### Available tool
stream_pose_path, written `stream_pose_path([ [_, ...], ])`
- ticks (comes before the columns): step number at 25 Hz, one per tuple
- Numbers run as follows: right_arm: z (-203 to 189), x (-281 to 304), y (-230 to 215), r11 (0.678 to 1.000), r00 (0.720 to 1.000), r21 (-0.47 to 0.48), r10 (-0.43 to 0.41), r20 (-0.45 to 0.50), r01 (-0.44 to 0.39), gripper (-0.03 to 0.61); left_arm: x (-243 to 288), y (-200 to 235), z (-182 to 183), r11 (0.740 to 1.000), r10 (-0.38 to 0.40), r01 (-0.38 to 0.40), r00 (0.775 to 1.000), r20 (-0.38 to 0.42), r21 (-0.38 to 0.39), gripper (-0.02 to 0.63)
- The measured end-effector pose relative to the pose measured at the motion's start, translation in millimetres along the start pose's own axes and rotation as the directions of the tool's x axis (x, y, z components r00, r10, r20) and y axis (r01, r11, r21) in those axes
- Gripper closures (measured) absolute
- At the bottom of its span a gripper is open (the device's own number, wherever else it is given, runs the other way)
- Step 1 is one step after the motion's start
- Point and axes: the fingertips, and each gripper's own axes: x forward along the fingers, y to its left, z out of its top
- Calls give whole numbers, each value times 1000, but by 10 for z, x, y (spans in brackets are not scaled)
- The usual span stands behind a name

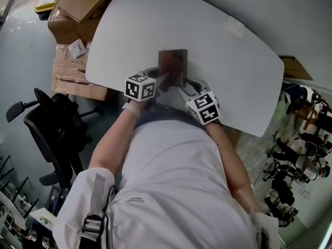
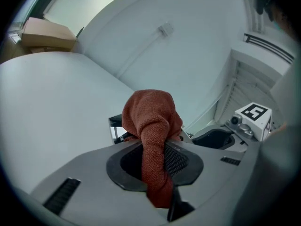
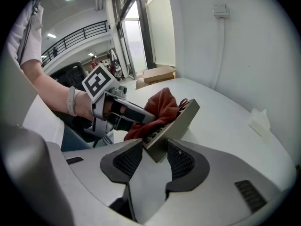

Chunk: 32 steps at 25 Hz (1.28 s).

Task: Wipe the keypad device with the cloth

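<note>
My right gripper point(image 3: 155, 154) is shut on one end of the grey keypad device point(image 3: 178, 120) and holds it tilted above the white table point(image 3: 225, 121). The left gripper point(image 2: 155, 149) is shut on a rust-red cloth point(image 2: 150, 121), which is bunched against the device's key face. In the right gripper view the cloth point(image 3: 157, 105) covers the far part of the keys, with the left gripper point(image 3: 123, 111) behind it. In the head view both grippers point(image 1: 158, 79) point(image 1: 184, 87) meet at the device point(image 1: 174, 65) near the table's front edge.
Cardboard boxes point(image 1: 78, 7) are stacked on the floor left of the table point(image 1: 233, 51). A black office chair point(image 1: 52, 123) stands at my left. A small white scrap point(image 3: 258, 119) lies on the table near the wall. Cluttered equipment point(image 1: 301, 154) is at the right.
</note>
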Motion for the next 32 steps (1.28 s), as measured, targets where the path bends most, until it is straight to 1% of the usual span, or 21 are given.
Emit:
stream_pose_path([
  [8, 1, -3, -4, 1000, 1000, 7, -18, 7, 18, 425, -153, 394, -209, 992, 123, -125, 991, -49, -22, 532],
  [10, 4, -3, -9, 1000, 1000, 7, -23, 11, 23, 425, -179, 460, -241, 987, 163, -163, 984, -76, 9, 532],
  [13, 4, 2, -7, 1000, 999, 9, -29, 13, 29, 425, -204, 544, -264, 971, 233, -224, 967, -108, 83, 532],
  [15, 8, 9, 2, 999, 999, 5, -32, 12, 32, 425, -220, 594, -279, 961, 266, -254, 956, -122, 105, 532],
  [16, 10, 9, 2, 999, 999, 3, -34, 11, 34, 425, -220, 607, -281, 960, 271, -258, 954, -128, 107, 532],
  [20, 4, 13, 16, 999, 999, 3, -38, 7, 38, 425, -247, 618, -272, 967, 255, -247, 955, -153, 70, 532],
  [22, 5, 17, 18, 999, 999, 2, -37, 8, 37, 425, -258, 550, -167, 972, 233, -226, 964, -131, 68, 532],
  [25, 2, 10, 11, 999, 999, 0, -35, 9, 35, 426, -218, 270, 132, 988, 142, -138, 988, -54, 69, 532],
  [27, 1, 9, 12, 999, 999, -2, -35, 7, 35, 425, -159, 44, 331, 996, 66, -65, 998, -12, 68, 532],
  [30, 9, 20, 22, 999, 999, -7, -36, 4, 37, 425, -43, -231, 550, 998, -28, 26, 999, 27, 64, 532],
  [32, 4, 20, 24, 999, 999, -11, -36, 2, 36, 425, 44, -356, 613, 996, -69, 68, 997, 30, 60, 532],
])
